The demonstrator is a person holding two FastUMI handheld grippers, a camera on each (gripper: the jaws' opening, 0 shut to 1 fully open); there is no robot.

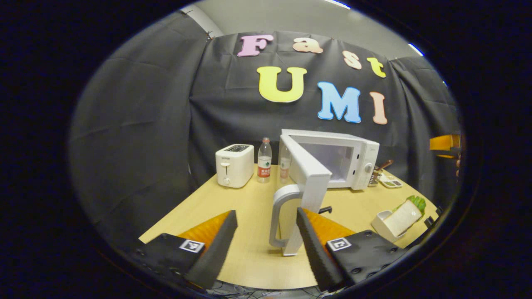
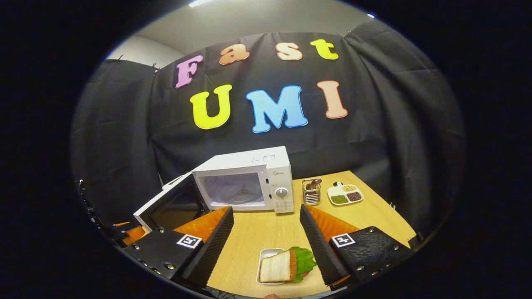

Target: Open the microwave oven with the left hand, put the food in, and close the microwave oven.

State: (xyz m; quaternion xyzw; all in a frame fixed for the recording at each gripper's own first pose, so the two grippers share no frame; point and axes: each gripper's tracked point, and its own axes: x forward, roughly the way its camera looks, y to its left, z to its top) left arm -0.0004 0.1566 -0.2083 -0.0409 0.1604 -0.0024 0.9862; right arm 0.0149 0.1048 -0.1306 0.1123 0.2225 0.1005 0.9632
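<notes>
The white microwave (image 1: 353,155) stands at the back of the wooden table with its door (image 1: 309,174) swung wide toward me. The door's handle (image 1: 280,216) stands upright between the spread fingers of my left gripper (image 1: 266,216), which is open and not pressing on it. In the right gripper view the microwave (image 2: 266,166) shows its empty cavity (image 2: 232,191), and the door (image 2: 166,205) hangs out to the left. A sandwich with lettuce (image 2: 280,266) lies in a small white tray (image 2: 266,252) near the table's front edge. My right gripper (image 2: 266,211) is open just above and behind it.
A white toaster (image 1: 235,165) and two water bottles (image 1: 264,160) stand left of the microwave. To its right are a wire utensil holder (image 2: 311,192) and a divided dish of grains (image 2: 345,194). Black cloth walls close in the table (image 2: 257,232).
</notes>
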